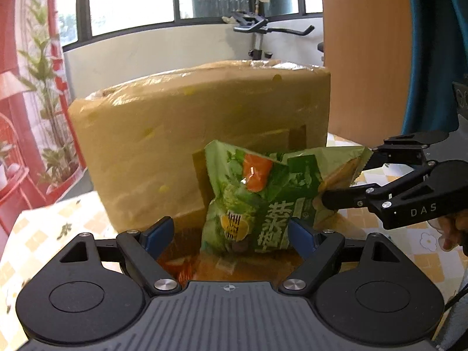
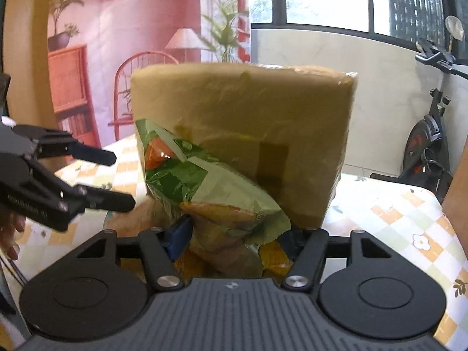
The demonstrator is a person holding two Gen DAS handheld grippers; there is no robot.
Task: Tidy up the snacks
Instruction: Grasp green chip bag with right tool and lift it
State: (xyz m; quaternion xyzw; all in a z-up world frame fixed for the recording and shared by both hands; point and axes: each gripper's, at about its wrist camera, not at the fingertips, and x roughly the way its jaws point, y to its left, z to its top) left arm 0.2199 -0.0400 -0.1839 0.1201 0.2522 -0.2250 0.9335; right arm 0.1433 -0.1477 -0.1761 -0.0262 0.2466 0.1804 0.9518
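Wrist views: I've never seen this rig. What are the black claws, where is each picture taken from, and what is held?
A person carries a hand-held gripper in each hand. A camera on each looks along its two fingers, giving one picture apiece. On the checked tablecloth stands a cardboard box. The right hand-held gripper seems to pinch a green snack bag in front of the box. The left hand-held gripper hangs open beside the bag.

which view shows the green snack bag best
The left wrist view: the green snack bag faces the camera with its printed front readable. The right wrist view shows the bag edge-on, blurred and crumpled.
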